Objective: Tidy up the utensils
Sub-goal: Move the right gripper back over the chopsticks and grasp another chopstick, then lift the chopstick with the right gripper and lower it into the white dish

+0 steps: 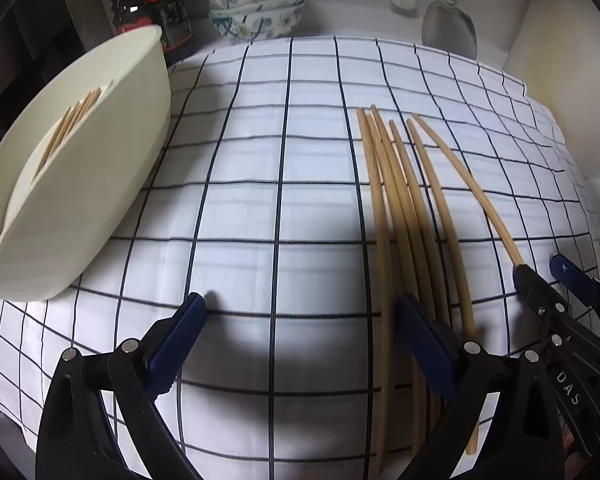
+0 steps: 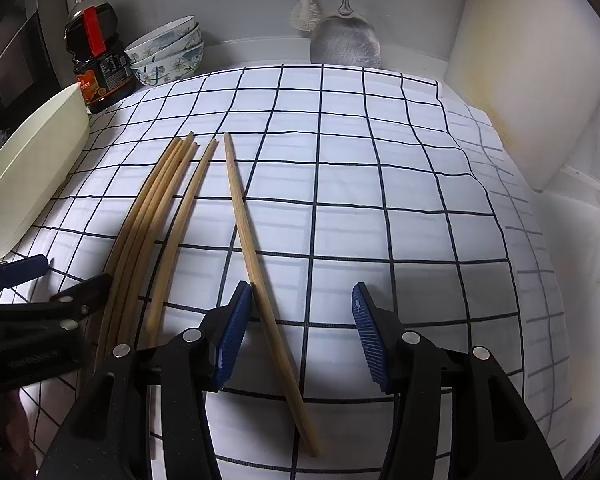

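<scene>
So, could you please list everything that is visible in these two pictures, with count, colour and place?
loose chopsticks: six, light wood, lying on the cloth side by side
single chopstick: the rightmost of the six, set apart, between the open fingers of the right gripper
cloth: one, white with dark grid, covering the counter
tray: one, cream, left edge, tilted, more chopsticks inside
bowls: stack of three, white with floral print, back left
bottle: one, dark with red handle, back left
spatula: one, metal, back wall
brush: one, white, back wall
left hand-held gripper: black with blue pads, open
right hand-held gripper: black with blue pads, open
</scene>
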Action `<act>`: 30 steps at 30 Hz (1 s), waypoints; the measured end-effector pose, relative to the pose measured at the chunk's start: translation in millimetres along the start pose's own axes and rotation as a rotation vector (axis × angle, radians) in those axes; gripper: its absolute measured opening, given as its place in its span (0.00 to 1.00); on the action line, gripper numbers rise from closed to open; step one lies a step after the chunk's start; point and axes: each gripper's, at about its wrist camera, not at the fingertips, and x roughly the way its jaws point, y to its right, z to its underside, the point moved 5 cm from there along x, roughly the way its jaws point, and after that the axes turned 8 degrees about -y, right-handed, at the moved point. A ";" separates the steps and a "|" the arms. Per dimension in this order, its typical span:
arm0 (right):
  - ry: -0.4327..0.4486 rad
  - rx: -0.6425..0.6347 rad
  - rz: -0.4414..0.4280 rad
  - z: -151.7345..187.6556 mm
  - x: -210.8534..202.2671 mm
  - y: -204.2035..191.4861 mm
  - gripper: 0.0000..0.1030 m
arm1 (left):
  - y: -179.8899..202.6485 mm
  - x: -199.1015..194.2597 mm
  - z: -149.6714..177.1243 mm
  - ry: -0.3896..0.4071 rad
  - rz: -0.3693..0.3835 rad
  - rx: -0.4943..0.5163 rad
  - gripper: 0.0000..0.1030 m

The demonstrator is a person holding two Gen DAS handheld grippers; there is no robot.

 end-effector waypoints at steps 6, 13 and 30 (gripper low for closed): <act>0.009 -0.032 -0.008 -8.8 4.7 -3.9 0.49 | 1.2 3.2 -11.5 0.016 0.012 -0.013 0.84; 0.009 -0.114 -0.042 -14.9 6.1 -18.4 0.17 | 16.7 -5.2 -14.4 0.052 0.044 0.046 0.39; 0.016 -0.002 -0.159 -20.2 -26.1 -17.2 0.06 | 5.4 -38.9 -11.8 0.042 0.118 0.021 0.07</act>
